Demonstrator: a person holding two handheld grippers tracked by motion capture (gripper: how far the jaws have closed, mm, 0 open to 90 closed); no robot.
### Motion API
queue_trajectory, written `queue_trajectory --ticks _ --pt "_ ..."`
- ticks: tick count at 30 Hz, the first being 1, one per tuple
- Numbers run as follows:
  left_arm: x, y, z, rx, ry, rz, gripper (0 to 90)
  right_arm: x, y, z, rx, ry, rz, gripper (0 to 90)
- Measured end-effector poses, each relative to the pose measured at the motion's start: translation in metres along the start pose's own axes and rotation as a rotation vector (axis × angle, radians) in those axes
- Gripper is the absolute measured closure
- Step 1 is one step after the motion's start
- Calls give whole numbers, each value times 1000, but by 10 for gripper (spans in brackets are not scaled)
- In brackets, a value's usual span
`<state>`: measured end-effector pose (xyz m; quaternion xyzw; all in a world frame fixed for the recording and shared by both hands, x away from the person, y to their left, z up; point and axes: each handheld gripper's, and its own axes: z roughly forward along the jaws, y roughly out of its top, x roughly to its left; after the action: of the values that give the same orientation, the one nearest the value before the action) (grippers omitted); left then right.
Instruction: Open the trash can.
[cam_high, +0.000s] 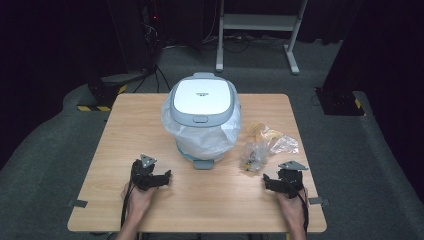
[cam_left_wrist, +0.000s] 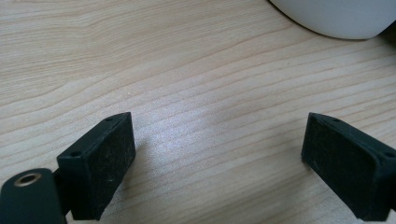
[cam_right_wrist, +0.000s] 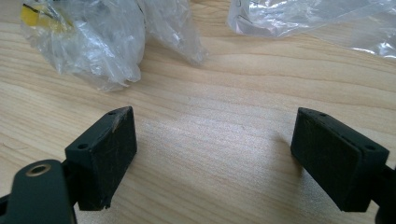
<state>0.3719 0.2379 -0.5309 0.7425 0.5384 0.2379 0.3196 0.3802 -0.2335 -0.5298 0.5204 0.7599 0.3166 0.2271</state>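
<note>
Wooden table (cam_high: 150, 115) held a small white-lidded trash bin (cam_high: 202, 97) lined with a clear plastic bag (cam_high: 205, 135), standing near the middle, toward the far edge; its grey foot pedal (cam_high: 203, 163) pointed at the person. Crumpled plastic wrappers (cam_high: 267, 145) with some yellow bits lay just right of the bin, apart from it, well inside the right edge. Left gripper (cam_high: 165, 177) rested low on the table at front left, jaws spread wide, nothing between them; in the left gripper view its pads (cam_left_wrist: 105, 168) framed bare wood, with the bin's white base (cam_left_wrist: 336, 18) at the upper right, near but not touching. Right gripper (cam_high: 267, 181) sat at front right, also wide open and empty; in the right gripper view its pads (cam_right_wrist: 109, 156) framed bare wood, and the wrappers (cam_right_wrist: 93, 42) lay just ahead of the jaw tips, not touching. Grippers were well apart, open tabletop between them and in front of the pedal. Left half of the table beside the bin was bare out to the left edge. Front edge ran just behind both hands, forearms coming in over it. Right gripper sat near the front right corner, little room to its right. Grey carpet floor (cam_high: 60, 150) surrounded the table; a metal stand (cam_high: 257, 30) stood beyond the far edge.
</note>
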Motion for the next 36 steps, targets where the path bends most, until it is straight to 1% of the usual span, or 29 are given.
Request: queue_trajectory --ticks 2,5,8,12,14,15,19,23,31,36 --pt "0 0 0 -2 -1 -1 110 0 0 0 0 0 0 143" --pt "0 0 -1 -11 4 1 158 0 0 0 0 -1 1 144" --pt "0 0 -1 -11 2 3 163 0 0 0 0 -2 2 144" --pt "0 0 -1 -13 -6 0 158 0 0 0 0 -2 2 144" --pt "0 0 -1 -16 -20 -13 157 1 0 0 1 -2 7 145" --pt "-1 1 -1 -16 -33 -18 155 1 0 0 1 -3 7 145" --pt "-3 1 -1 -18 -47 -19 152 0 0 0 0 -3 4 145" --pt "-6 2 0 -19 -55 -18 151 1 0 0 0 -3 8 146" --pt "-12 5 0 -33 -47 1 149 1 0 0 0 -4 9 147" --pt "-16 10 -1 -48 -61 2 147 0 0 0 0 -4 8 148"
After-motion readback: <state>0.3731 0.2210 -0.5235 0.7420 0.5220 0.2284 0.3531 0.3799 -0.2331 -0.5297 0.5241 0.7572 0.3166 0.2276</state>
